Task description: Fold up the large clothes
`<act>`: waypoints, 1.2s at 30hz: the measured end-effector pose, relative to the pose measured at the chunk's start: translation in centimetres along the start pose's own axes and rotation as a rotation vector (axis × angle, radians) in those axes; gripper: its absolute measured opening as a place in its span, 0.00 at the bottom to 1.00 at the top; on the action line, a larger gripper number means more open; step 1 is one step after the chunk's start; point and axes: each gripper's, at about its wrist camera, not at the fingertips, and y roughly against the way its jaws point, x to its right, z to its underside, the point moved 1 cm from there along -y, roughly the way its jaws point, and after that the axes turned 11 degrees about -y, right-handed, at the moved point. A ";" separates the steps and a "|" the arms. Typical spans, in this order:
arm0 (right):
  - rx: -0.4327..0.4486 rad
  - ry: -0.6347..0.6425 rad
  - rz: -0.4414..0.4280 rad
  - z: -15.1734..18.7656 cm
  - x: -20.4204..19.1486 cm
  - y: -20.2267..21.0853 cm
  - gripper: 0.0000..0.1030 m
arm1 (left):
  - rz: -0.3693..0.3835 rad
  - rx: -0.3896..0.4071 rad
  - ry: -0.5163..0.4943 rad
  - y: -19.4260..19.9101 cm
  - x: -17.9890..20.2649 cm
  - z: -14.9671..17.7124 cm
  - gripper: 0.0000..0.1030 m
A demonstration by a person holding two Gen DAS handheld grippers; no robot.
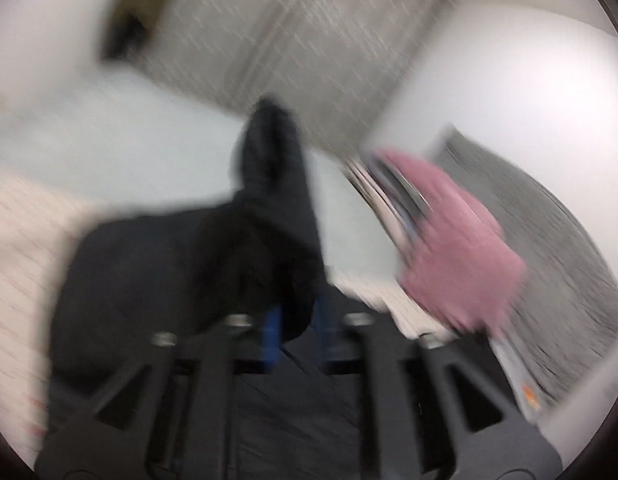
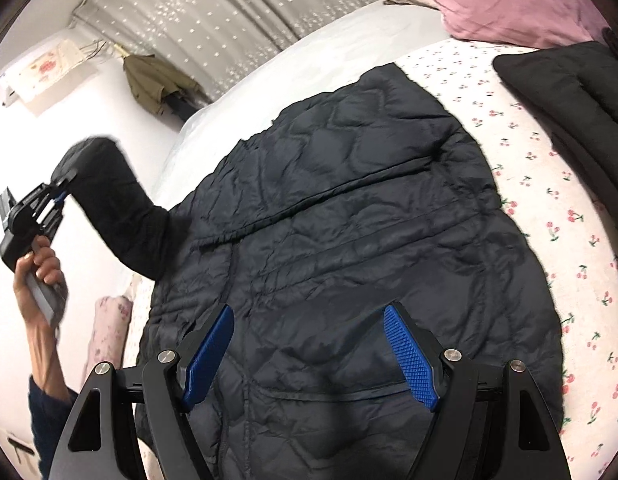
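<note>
Gripping the jacket (image 2: pixel 349 220) sleeve (image 2: pixel 117 208), left tongs (image 2: pixel 61 192); right tongs (image 2: pixel 309 356) gape empty above it.

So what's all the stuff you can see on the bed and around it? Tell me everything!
quilted jacket: one, black, spread flat on the bed
jacket sleeve: one, black, lifted off the bed at the left
bed sheet: one, white with small red cherries, under the jacket
pink blanket: one, dusty pink, heaped at the far end of the bed
dark cushion: one, black, quilted, at the right edge
curtain: one, grey with pale specks, behind the bed
olive coat: one, hanging by the white wall
left gripper: one, black with blue pads, closed on the sleeve
left hand: one, gripping the handle
right gripper: one, blue pads apart, above the jacket
</note>
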 end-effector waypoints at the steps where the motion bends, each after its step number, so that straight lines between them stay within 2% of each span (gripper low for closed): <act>1: -0.008 -0.011 0.005 -0.1 0.4 -0.2 0.76 | 0.024 -0.043 0.002 -1.2 1.0 1.3 0.57; 5: -0.046 -0.052 0.016 -0.2 1.3 -1.0 0.76 | 0.017 -0.201 -0.026 -6.0 2.8 6.6 0.58; 8: -0.059 -0.057 0.024 -0.1 1.4 -1.2 0.76 | -0.004 -0.251 0.028 -6.2 1.5 8.0 0.58; 14: -0.048 -0.040 0.017 0.2 0.7 -0.7 0.76 | -0.128 -0.221 0.111 -0.5 -1.6 8.8 0.59; 16: -0.044 -0.039 0.026 0.2 0.7 -0.7 0.76 | -0.195 -0.217 0.142 2.0 -3.1 10.2 0.63; 20: -0.049 -0.043 0.030 0.3 0.7 -1.0 0.76 | -0.377 -0.216 0.186 7.9 -5.5 12.8 0.66; 27: -0.025 -0.012 0.076 0.3 0.6 -1.2 0.76 | -0.512 -0.187 0.268 13.8 -8.8 18.2 0.67; 29: -0.002 -0.006 0.096 0.0 0.8 -0.7 0.76 | -0.523 -0.205 0.276 14.2 -9.5 19.7 0.67; 32: 0.048 -0.019 0.110 -0.6 1.6 0.7 0.76 | -0.500 -0.228 0.304 14.5 -10.3 20.9 0.67; 36: 0.101 -0.046 0.100 -1.1 2.7 3.2 0.76 | -0.471 -0.202 0.300 16.8 -10.4 21.2 0.67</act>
